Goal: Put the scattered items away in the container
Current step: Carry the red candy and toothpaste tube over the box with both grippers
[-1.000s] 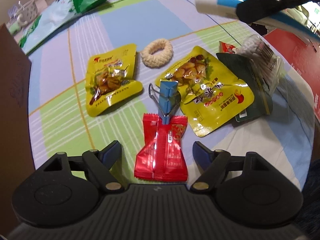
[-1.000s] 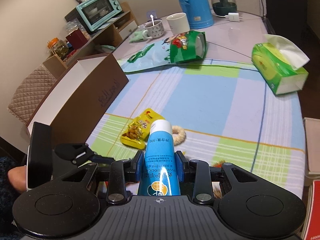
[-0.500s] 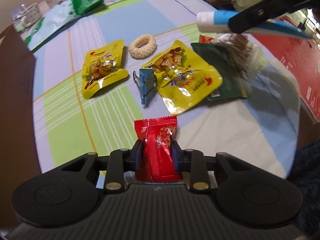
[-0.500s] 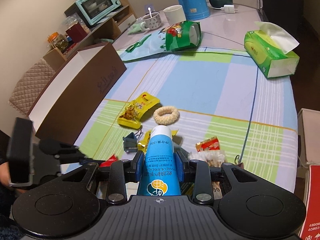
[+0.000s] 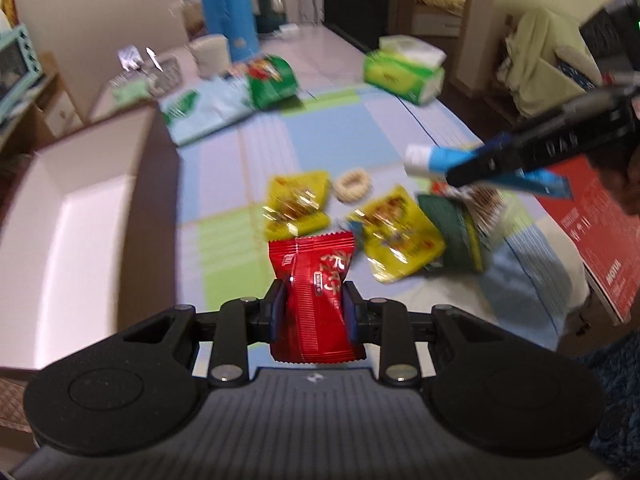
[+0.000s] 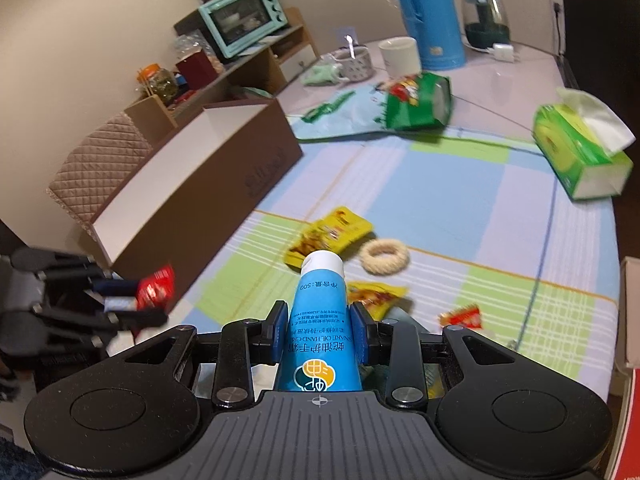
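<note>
Now the left tongs [image 5: 313, 309], pinching the red crinkled snack packet [image 5: 314, 296], have lifted it off the tabletop [image 5: 332, 128] toward the brown cardboard box [image 5: 80, 216]; right tongs [image 6: 319, 328] clamp the blue hand-cream tube [image 6: 319, 320].

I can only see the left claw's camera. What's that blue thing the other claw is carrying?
Observer: A blue tube with a white cap. The right claw is shut on its middle, cap pointing forward.
Child: Is my red candy over the box?
Observer: No. The right camera shows the left claw holding the red packet in front of the box's brown outer wall, near its closest corner.
Child: Any small thing on the cloth that I can't make out?
Observer: Yes, a small red-orange packet lies on the cloth just right of the tube.
</note>
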